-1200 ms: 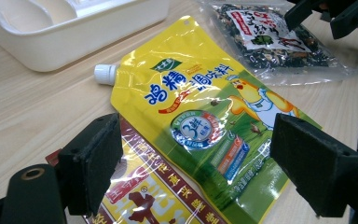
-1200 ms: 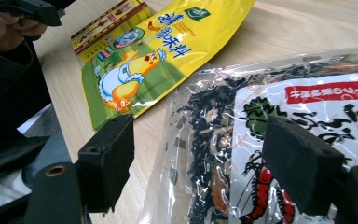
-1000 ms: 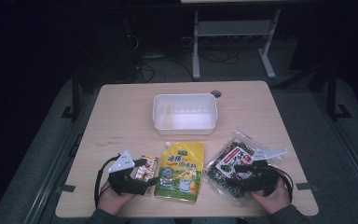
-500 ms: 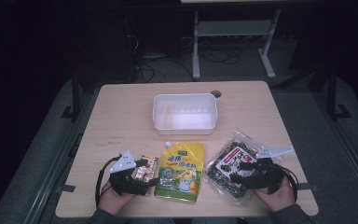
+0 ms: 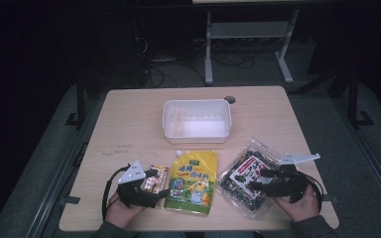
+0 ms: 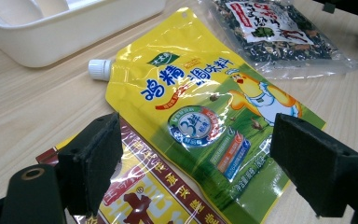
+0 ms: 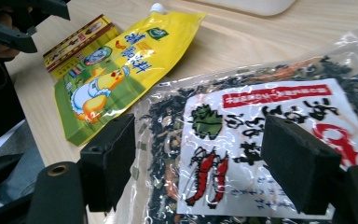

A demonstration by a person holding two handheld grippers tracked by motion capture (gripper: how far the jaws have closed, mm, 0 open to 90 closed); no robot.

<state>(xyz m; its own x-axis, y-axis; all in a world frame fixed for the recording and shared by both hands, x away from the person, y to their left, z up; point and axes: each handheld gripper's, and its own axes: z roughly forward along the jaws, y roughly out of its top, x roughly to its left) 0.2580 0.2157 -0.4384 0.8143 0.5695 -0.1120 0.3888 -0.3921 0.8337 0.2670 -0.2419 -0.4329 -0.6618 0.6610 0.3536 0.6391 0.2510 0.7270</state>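
A yellow spouted pouch point(image 5: 192, 181) lies flat at the table's front middle. A small red and gold packet point(image 5: 155, 179) lies to its left, partly under it. My left gripper point(image 5: 158, 182) stands open over that packet. In the left gripper view its pads point(image 6: 91, 168) hover just above the packet point(image 6: 140, 196) and the pouch point(image 6: 205, 116). On the right lies a clear bag of dark dried bits point(image 5: 245, 178). My right gripper point(image 5: 256, 181) is open low over it. In the right gripper view the bag's white label point(image 7: 261, 126) lies between the wide-apart jaws, which hold nothing.
A white plastic tub point(image 5: 197, 120) stands empty at the table's middle, behind the pouch. A round cable hole point(image 5: 229, 99) is at its far right. The table's front edge runs just below both hands. A metal frame point(image 5: 248, 29) stands on the dark floor beyond.
Both hands have shifted only slightly. The right gripper has edged a little left over the clear bag. All three packs lie where they were.
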